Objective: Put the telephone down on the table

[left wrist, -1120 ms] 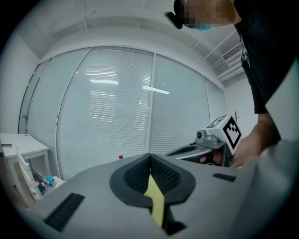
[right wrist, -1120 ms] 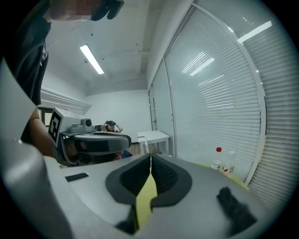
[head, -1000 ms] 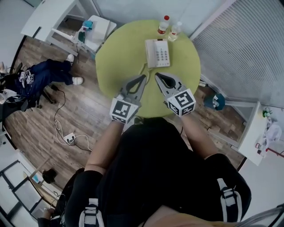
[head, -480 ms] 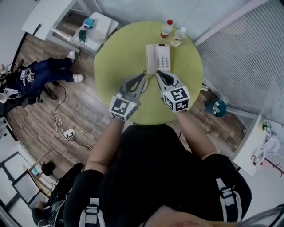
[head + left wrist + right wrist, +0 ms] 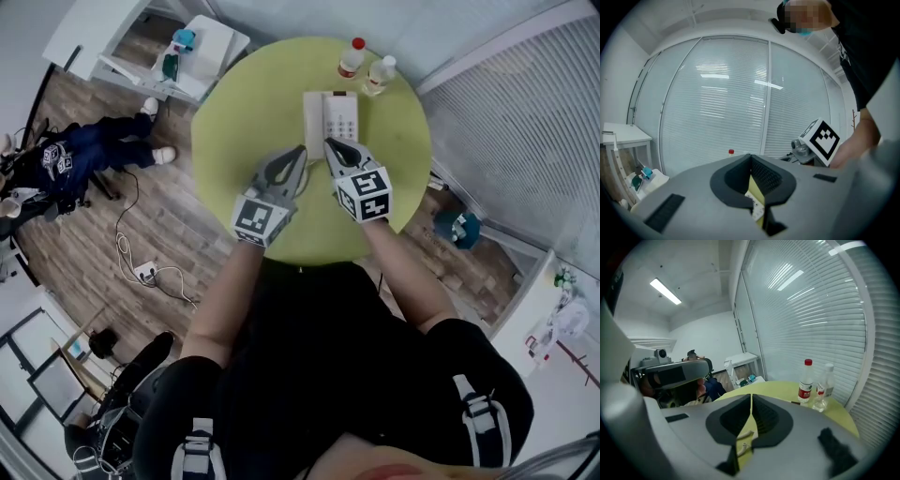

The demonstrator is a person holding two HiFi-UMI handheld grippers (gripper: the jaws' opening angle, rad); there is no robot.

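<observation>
- Telephone [image 5: 331, 120] of white plastic with push buttons lies flat on the round yellow-green table [image 5: 239, 127]. It is on the far half, a little right of the middle, and its handset lies along its left side.
- Grey left gripper [image 5: 301, 151] with black pads is held over the near part of the table. Its tips are just left of the near left corner of the telephone.
- Seen in its own view, the left gripper [image 5: 750, 156] has its jaws closed together at the tips, and they hold nothing. Only the table and a bit of the telephone show through the gap below the tips.
- Grey right gripper [image 5: 328, 142] of the same kind points at the near edge of the telephone. The head view does not tell whether its tip touches the telephone.
- Seen in its own view, the right gripper [image 5: 751, 395] also has its jaws fully closed, tip against tip, with nothing gripped.
- Both grippers are close side by side, but apart from each other.
- Clear plastic bottle with red cap and red label [image 5: 351, 58] and clear bottle with white cap [image 5: 380, 73] stand upright side by side. They are at the far edge of the table, just beyond the telephone.
- Person in dark blue clothes [image 5: 89, 159] is on the wooden floor [image 5: 187, 234], well to the left of the table.
- White power strip with cables [image 5: 148, 274] lies on the floor, on the near left of the table.
</observation>
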